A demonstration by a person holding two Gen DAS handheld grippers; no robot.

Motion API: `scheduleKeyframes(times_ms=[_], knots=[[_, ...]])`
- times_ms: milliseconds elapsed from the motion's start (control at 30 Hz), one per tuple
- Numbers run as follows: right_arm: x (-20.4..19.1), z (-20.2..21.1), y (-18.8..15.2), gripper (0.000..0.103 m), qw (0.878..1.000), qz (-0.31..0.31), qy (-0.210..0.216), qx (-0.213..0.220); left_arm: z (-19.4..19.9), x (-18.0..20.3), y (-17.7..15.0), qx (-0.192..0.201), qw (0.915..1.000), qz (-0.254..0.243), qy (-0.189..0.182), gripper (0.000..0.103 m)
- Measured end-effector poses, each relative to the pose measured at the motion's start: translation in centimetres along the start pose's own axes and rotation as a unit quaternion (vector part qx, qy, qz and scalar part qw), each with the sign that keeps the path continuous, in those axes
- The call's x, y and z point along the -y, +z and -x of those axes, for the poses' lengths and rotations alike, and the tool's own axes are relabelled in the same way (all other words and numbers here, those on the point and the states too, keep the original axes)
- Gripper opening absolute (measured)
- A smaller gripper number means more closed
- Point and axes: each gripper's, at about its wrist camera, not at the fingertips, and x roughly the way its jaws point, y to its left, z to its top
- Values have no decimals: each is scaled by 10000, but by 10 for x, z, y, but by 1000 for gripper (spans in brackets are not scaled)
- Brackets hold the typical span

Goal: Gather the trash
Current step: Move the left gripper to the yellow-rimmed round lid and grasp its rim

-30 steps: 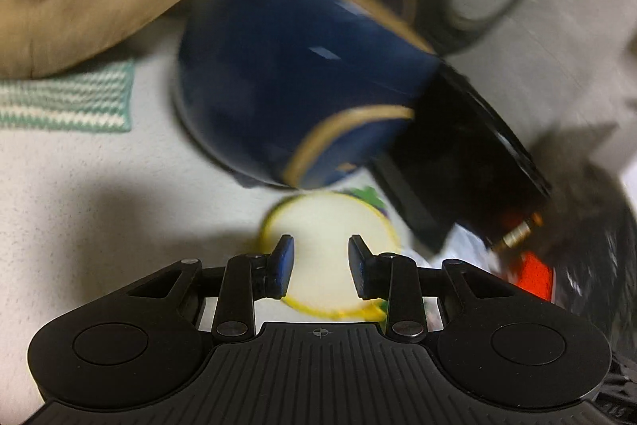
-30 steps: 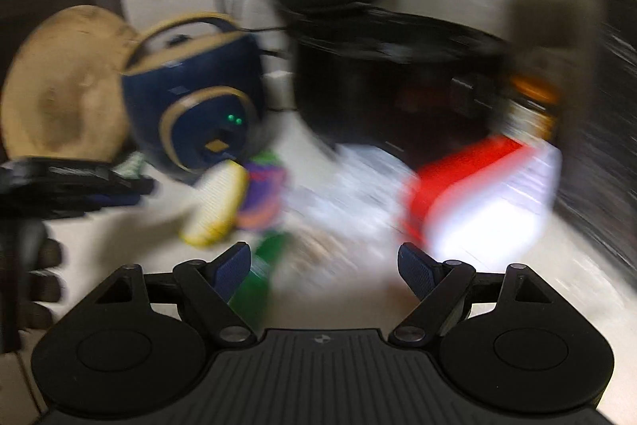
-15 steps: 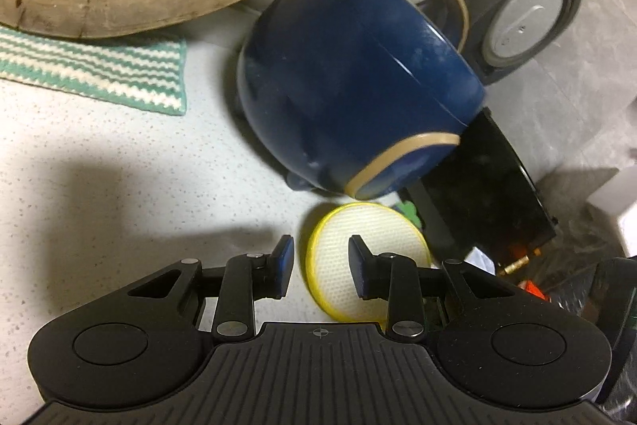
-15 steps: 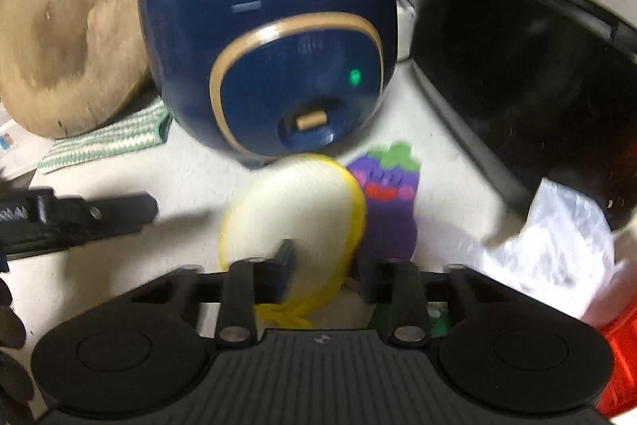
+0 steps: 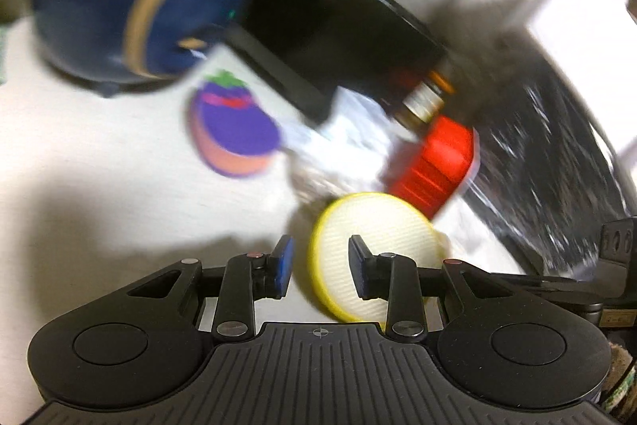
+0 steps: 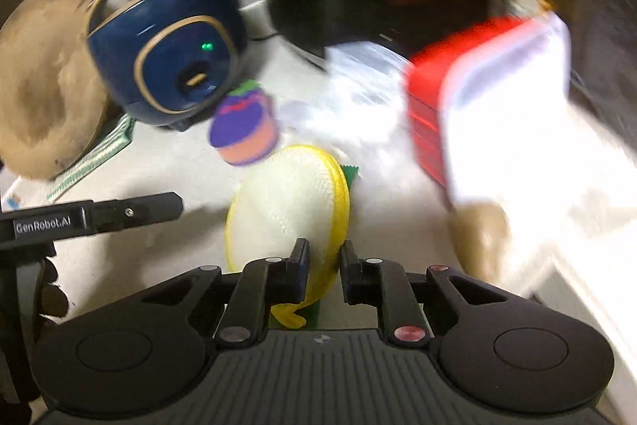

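Gripping the yellow-rimmed pad (image 6: pixel 286 202) below the blue cooker (image 6: pixel 167 42), right gripper (image 6: pixel 323 267) just closed; lifted steadily. Left gripper (image 5: pixel 320 271) open, empty.

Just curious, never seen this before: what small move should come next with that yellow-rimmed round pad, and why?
Probably lift it clear. The right gripper has just been closing its jaws and now pinches the yellow-rimmed pad's edge; the left gripper hangs open, holding nothing.
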Motion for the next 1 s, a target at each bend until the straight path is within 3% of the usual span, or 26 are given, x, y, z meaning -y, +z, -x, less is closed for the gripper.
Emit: scheduleKeyframes(times_ms=[167,333,467,567,700,933,1000], knots=[[17,13,-22,19,9993,-260,-174,209,-18,28,-8,-170,9989,-395,178,34],[22,26,-26,23,9966,-103,-626,524,-26,31,-10,-171,9989,-309,324,34],[34,36,-25,23,9953,-316,-645,654,-26,26,-7,-121,9989,-174,423,34],[38,42,-27,30,9946,-366,-649,725,-24,21,-6,-68,9992,-63,378,34],[36,45,-29,49,9940,-250,-732,779,-21,15,-5,4,9995,69,295,34],[25,52,-34,53,9937,110,-670,890,-17,14,-4,-5,10000,-42,57,34],[19,48,-33,49,9938,190,-648,884,-17,12,-3,-40,9998,50,-193,34]])
